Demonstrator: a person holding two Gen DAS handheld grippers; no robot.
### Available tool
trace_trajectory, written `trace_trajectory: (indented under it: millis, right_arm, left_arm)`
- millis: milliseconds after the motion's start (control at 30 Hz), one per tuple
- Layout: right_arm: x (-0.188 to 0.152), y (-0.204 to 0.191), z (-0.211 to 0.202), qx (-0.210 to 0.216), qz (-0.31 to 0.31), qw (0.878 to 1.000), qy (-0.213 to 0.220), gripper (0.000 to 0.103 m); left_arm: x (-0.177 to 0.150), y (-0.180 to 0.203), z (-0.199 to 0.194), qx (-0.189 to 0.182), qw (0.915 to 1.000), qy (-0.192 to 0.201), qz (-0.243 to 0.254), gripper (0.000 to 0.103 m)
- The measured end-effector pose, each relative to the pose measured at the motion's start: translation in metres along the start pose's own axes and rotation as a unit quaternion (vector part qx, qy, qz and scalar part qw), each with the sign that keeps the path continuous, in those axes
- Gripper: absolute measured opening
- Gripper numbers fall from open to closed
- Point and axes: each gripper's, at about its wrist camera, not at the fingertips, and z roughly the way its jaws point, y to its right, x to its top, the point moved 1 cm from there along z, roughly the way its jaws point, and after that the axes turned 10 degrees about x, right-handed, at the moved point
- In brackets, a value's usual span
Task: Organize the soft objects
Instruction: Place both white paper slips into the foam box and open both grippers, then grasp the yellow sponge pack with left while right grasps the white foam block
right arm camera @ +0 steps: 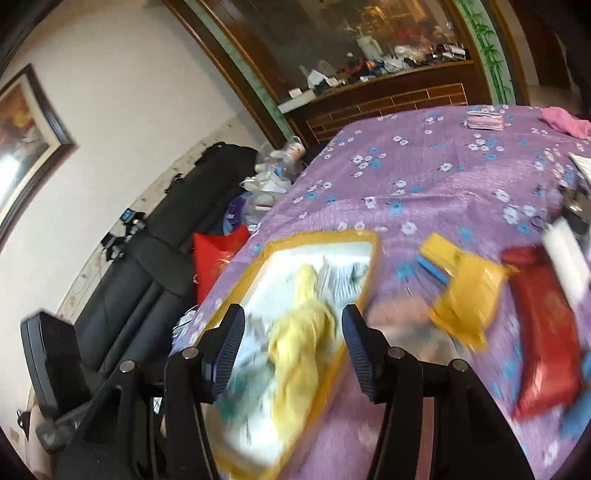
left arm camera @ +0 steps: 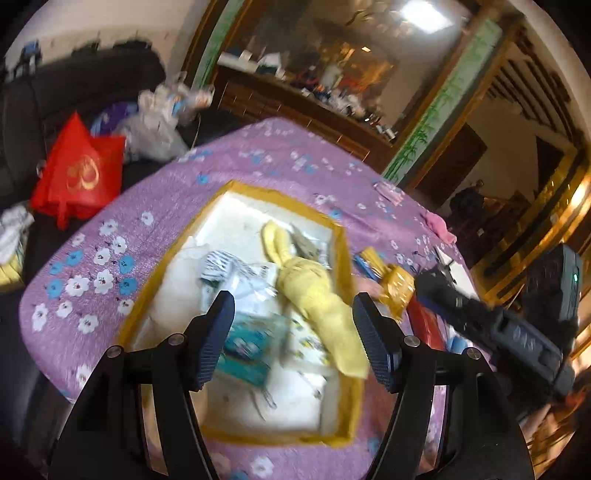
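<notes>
open jaws – yellow cloth [left arm camera: 317,295] between, untouched

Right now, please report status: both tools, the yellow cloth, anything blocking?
Left tool open, empty. Right tool open, empty. Yellow cloth lies in the box, over its near rim. Yellow packet and red packet outside on the table; nothing blocking.

Both views are evenly lit by soft indoor light, with a bright ceiling-light reflection [left arm camera: 424,16] glaring in the glass far beyond the left claw [left arm camera: 293,334]. Motion blur smears the yellow cloth [right arm camera: 299,343] between the right claw's [right arm camera: 293,349] fingers and the packets to its right. Fisheye bending curves the walls, and the corners go black.
</notes>
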Motion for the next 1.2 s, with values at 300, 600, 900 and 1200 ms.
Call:
trace_trajectory:
  millis: [300, 600, 900, 1200]
  right_arm:
    - [-0.074, 0.048, -0.068, -0.023, 0.042, 0.999, -0.014, 0.055]
    - [-0.088, 0.084, -0.102, -0.057, 0.072, 0.996, 0.000, 0.055]
    - [-0.092, 0.085, -0.101, -0.060, 0.070, 0.996, 0.001, 0.058]
    - [-0.090, 0.098, -0.111, -0.079, 0.085, 0.993, 0.008, 0.058]
  left_arm:
    - [-0.040, 0.071, -0.004, -0.070, 0.9952, -0.039, 0.056, 0.067]
    - [-0.061, 0.120, 0.014, -0.088, 0.9886, -0.081, 0.091, 0.067]
    - [-0.070, 0.127, 0.020, -0.081, 0.9866, -0.096, 0.104, 0.067]
    - [-0.071, 0.116, 0.033, -0.071, 0.9863, -0.122, 0.085, 0.067]
